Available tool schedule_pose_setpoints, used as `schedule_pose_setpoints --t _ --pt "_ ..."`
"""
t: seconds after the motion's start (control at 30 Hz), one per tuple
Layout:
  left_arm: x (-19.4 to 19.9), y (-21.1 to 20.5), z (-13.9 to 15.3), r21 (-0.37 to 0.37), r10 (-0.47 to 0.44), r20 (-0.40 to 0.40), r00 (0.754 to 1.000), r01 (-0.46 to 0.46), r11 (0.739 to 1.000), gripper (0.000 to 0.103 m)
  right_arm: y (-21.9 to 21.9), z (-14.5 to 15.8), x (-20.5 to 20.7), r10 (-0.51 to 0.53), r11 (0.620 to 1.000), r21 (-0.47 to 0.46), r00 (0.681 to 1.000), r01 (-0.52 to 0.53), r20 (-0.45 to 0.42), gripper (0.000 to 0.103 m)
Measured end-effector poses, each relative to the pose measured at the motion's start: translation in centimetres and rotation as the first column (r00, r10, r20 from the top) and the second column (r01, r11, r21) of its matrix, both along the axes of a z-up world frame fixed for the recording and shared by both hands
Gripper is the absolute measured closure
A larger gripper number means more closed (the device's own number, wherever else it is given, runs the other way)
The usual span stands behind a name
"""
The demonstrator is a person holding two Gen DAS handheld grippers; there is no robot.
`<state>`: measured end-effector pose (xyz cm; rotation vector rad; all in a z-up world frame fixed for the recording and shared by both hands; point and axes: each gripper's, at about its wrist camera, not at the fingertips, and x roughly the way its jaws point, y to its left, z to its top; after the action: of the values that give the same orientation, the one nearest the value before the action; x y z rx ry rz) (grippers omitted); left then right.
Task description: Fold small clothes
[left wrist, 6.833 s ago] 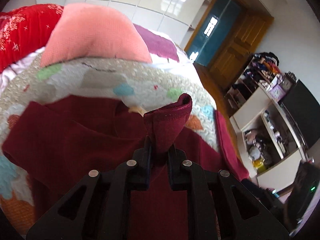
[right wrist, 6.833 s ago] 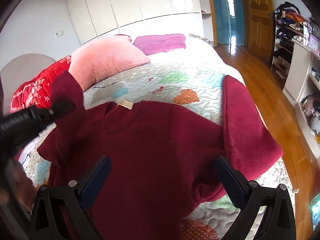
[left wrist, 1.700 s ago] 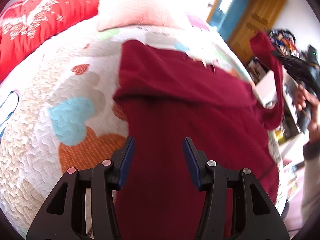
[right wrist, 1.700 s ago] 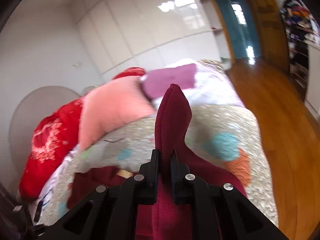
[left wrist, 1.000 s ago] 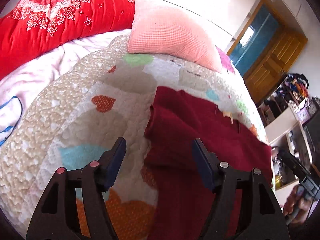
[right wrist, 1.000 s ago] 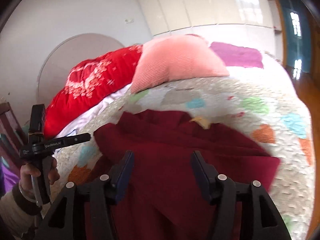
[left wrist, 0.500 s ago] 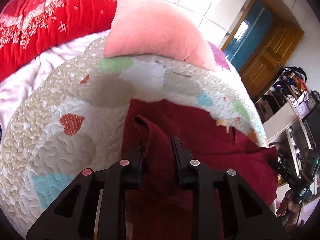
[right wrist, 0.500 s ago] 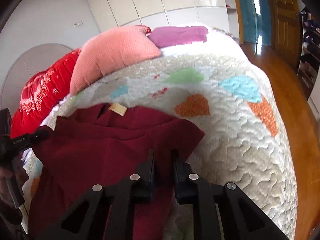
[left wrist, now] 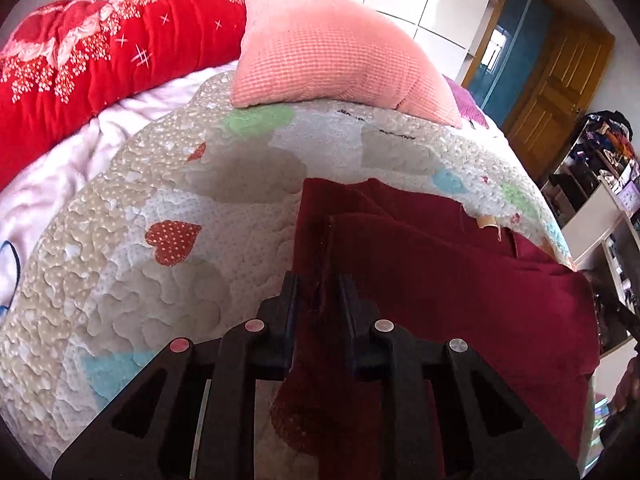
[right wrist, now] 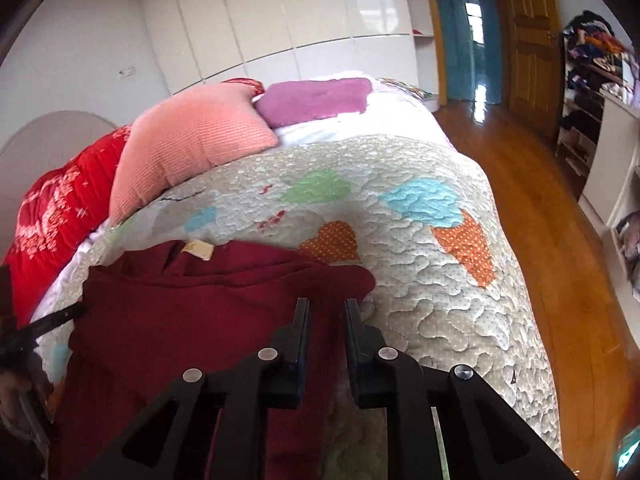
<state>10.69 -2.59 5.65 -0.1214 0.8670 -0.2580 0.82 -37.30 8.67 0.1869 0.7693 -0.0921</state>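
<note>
A dark red sweater (left wrist: 440,280) lies on the quilted bed with both sleeves folded in over its body. My left gripper (left wrist: 318,284) is shut on the sweater's left edge near the shoulder, cloth pinched between the fingers. The sweater also shows in the right wrist view (right wrist: 192,312), with a tan neck label (right wrist: 198,249) at the collar. My right gripper (right wrist: 325,308) is shut on the sweater's right shoulder edge. The sweater's lower part is hidden behind both grippers.
A heart-patterned quilt (left wrist: 168,208) covers the bed. A pink pillow (left wrist: 336,52) and a red blanket (left wrist: 92,48) lie at the head, with a purple cloth (right wrist: 316,100) beyond. Wooden floor (right wrist: 560,220) and cluttered shelves (right wrist: 600,92) are to the right.
Both grippers, open a second ago, have closed on the sweater's two shoulder edges. The folded-in sleeves now lie flat on the body.
</note>
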Motion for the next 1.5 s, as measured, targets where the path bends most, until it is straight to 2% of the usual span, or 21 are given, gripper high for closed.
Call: schedule_pose_setpoints --t 0.1,0.13,0.2,0.27,0.33,0.4,0.5,0.6,0.7,0.73,0.8,0.83,0.9,0.97,1.03,1.1,1.27,1.37,1.4,1.43,1.5 --pt "-1.1 -0.4 0.8 -0.001 -0.027 0.024 0.999 0.027 1.000 0.083 2.5 -0.5 -0.7 0.088 0.996 0.007 0.996 -0.088 -0.021 0.088" --pt "-1.3 -0.9 0.6 0.018 -0.042 0.016 0.999 0.041 0.999 0.077 2.9 -1.3 -0.6 0.097 0.995 0.006 0.994 -0.097 -0.044 0.088" --pt "-1.7 -1.9 0.1 0.061 -0.048 0.012 0.999 0.047 0.997 0.069 2.9 -3.7 -0.2 0.072 0.997 -0.030 0.992 -0.076 -0.107 0.088" --pt "-1.7 -2.6 -0.9 0.097 -0.050 0.002 0.999 0.049 0.994 0.064 2.1 -5.8 0.3 0.039 0.996 -0.074 0.988 -0.051 -0.152 0.088" --pt "-1.1 -3.3 -2.0 0.131 -0.053 -0.036 0.998 0.057 0.990 0.053 0.9 -6.0 0.1 0.028 0.999 -0.017 0.991 -0.031 -0.128 0.088" --pt "-1.0 -3.0 -2.4 0.129 -0.034 -0.044 0.998 0.039 0.991 0.050 0.4 -5.1 -0.5 -0.010 1.000 -0.016 0.991 0.007 -0.136 0.088" --pt "-1.2 -2.5 -2.2 0.100 -0.021 -0.063 0.998 0.027 0.995 0.050 0.7 -3.2 -2.1 0.013 1.000 0.002 0.995 -0.013 -0.102 0.088" --pt "-1.6 -2.6 -2.0 0.108 -0.014 -0.050 0.999 0.019 0.994 0.050 1.3 -2.2 -3.3 0.029 1.000 0.010 0.997 -0.029 -0.065 0.083" --pt "-2.0 -2.8 -1.8 0.115 -0.008 -0.045 0.999 0.013 0.993 0.050 1.7 -2.8 -3.3 0.031 1.000 0.004 0.998 -0.030 -0.060 0.057" --pt "-2.0 -2.9 -1.7 0.115 -0.007 -0.046 0.999 0.012 0.993 0.050 1.7 -3.4 -3.1 0.029 1.000 -0.004 0.996 -0.030 -0.081 0.055" --pt "-2.3 -2.9 -1.3 0.114 -0.010 -0.046 0.999 0.015 0.993 0.050 1.5 -4.8 -2.4 0.013 0.999 -0.028 0.988 -0.018 -0.152 0.056" --pt "-2.5 -2.9 -1.0 0.120 -0.014 -0.040 0.999 0.018 0.993 0.050 1.2 -5.0 -2.5 0.000 1.000 -0.019 0.987 -0.003 -0.159 0.056" --pt "-3.0 -2.8 -0.2 0.138 -0.022 -0.018 1.000 0.024 0.990 0.050 0.6 -4.1 -3.2 -0.029 0.999 0.019 0.993 0.032 -0.112 0.056" --pt "-3.1 -2.7 0.5 0.145 -0.023 0.005 1.000 0.022 0.989 0.050 0.6 -2.5 -3.9 -0.052 0.999 0.010 0.998 0.052 -0.041 0.055" --pt "-2.8 -2.4 1.1 0.137 -0.012 0.020 1.000 0.009 0.991 0.050 1.0 -1.1 -4.2 -0.048 0.999 -0.002 0.999 0.048 0.022 0.055" --pt "-2.2 -2.4 1.2 0.134 -0.005 0.017 1.000 0.003 0.991 0.050 1.5 -0.6 -3.6 -0.018 1.000 -0.004 0.999 0.018 0.038 0.055" --pt "-0.5 -2.9 -0.2 0.152 0.009 -0.023 1.000 -0.006 0.988 0.050 2.3 -2.1 -0.5 0.015 1.000 -0.002 1.000 -0.015 -0.008 0.057" --pt "0.5 -3.3 -1.7 0.169 0.006 -0.068 0.998 0.006 0.986 0.050 1.8 -3.9 1.3 -0.002 1.000 -0.005 0.997 0.002 -0.076 0.058" --pt "0.8 -3.3 -2.1 0.163 0.001 -0.075 0.997 0.011 0.987 0.048 1.7 -4.7 1.9 -0.010 1.000 -0.017 0.994 0.009 -0.109 0.058" --pt "1.1 -3.3 -2.3 0.158 0.005 -0.076 0.997 0.007 0.987 0.042 1.5 -5.3 2.4 -0.011 1.000 -0.024 0.991 0.008 -0.130 0.058" --pt "1.3 -3.2 -2.5 0.157 0.026 -0.075 0.997 -0.014 0.987 0.035 1.2 -5.6 2.6 -0.009 0.999 -0.034 0.994 0.005 -0.109 0.058"
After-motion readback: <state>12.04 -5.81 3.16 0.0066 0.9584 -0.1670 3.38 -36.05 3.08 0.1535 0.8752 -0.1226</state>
